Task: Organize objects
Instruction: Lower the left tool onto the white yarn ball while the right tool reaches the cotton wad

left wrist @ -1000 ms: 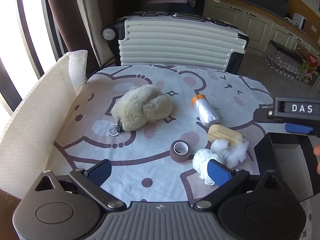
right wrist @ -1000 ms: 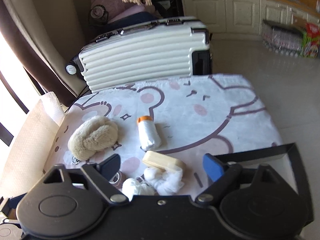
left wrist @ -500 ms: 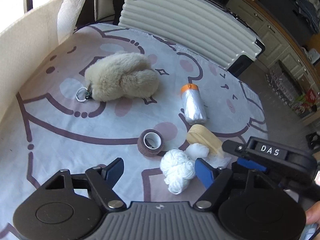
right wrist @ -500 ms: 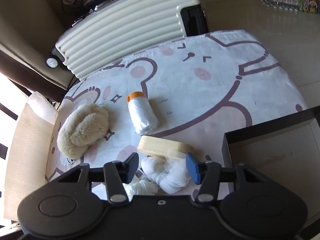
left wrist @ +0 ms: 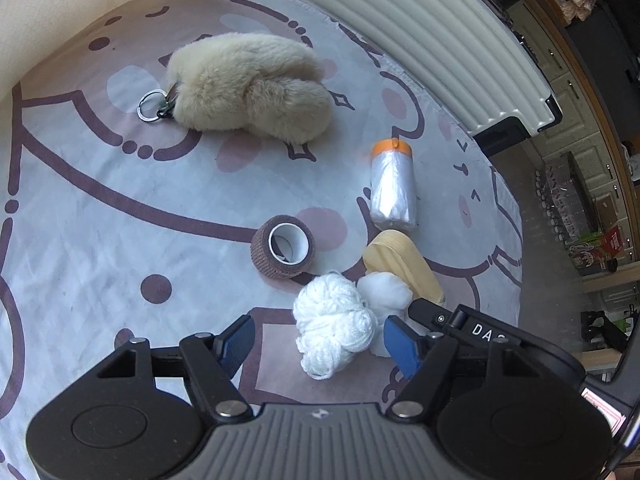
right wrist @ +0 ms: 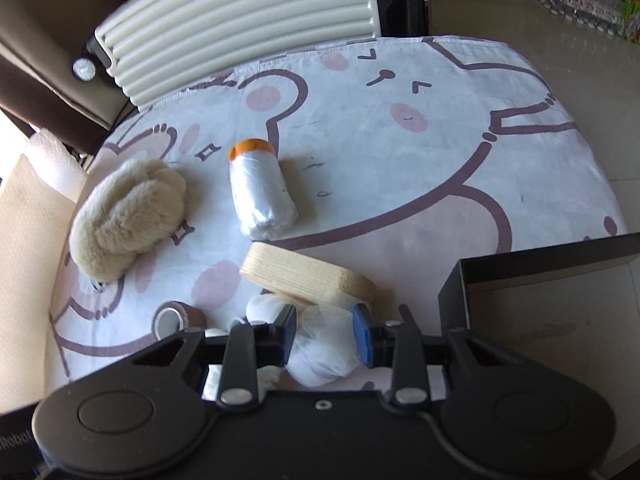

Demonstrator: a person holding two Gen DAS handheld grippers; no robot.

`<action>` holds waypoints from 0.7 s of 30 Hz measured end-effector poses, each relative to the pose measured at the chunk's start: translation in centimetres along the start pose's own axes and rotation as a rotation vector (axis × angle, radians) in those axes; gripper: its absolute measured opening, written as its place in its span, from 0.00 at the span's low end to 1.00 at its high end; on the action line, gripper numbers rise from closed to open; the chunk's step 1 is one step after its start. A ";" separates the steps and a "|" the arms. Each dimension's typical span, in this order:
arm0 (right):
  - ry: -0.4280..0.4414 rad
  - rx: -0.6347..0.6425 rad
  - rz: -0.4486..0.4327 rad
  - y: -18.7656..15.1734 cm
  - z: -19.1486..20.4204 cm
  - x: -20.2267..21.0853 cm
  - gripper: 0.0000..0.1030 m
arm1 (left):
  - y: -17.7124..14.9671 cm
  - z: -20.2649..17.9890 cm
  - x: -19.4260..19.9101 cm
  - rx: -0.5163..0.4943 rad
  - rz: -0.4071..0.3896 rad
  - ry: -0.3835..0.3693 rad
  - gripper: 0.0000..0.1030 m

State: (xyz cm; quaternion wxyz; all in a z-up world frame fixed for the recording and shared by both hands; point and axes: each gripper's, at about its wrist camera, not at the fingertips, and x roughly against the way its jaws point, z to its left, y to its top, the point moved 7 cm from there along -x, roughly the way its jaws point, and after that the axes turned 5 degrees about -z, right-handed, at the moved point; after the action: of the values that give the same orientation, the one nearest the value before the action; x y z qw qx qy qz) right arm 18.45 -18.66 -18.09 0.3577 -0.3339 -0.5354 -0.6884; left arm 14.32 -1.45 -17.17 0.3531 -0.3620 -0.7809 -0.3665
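On the bear-print cloth [left wrist: 100,216] lie a fluffy cream keychain toy [left wrist: 248,88], a clear plastic roll with an orange cap [left wrist: 392,188], a brown tape roll [left wrist: 283,246], a beige oval pad [left wrist: 404,264], a white yarn ball [left wrist: 332,324] and a white mesh bundle [right wrist: 324,344]. My left gripper [left wrist: 318,344] is open, its fingers either side of the yarn ball. My right gripper [right wrist: 325,334] has its blue pads against both sides of the mesh bundle, right beside the left one. The black box [right wrist: 520,280] stands at the right.
A ribbed cream suitcase [right wrist: 248,28] stands behind the table. White padded paper [right wrist: 28,216] lines the left edge. Kitchen cabinets and packaged goods [left wrist: 592,240] lie on the floor far right.
Both grippers moved forward and down toward the white bundles. The right gripper's fingers narrowed from wide open onto the mesh bundle. The left gripper now straddles the yarn ball.
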 end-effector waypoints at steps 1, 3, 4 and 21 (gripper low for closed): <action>-0.005 0.012 0.001 0.0 0.0 0.0 0.26 | 0.0 0.0 -0.2 0.007 0.006 0.000 0.70; -0.031 0.048 0.000 -0.1 -0.1 0.1 0.13 | -0.1 0.0 -0.5 0.021 0.013 -0.001 0.70; -0.038 0.055 -0.002 -0.1 -0.2 0.2 0.06 | -0.1 0.0 -0.6 0.026 0.016 0.000 0.70; 0.095 0.042 -0.007 -1.1 -0.4 3.7 0.00 | -0.3 -1.1 -4.8 -0.009 0.039 0.087 0.65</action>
State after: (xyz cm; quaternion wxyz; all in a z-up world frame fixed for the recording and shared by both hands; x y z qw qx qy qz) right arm 15.55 -19.32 -15.60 0.3871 -0.2911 -0.5333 -0.6935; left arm 16.68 -3.97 -20.69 0.3923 -0.3623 -0.7560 -0.3785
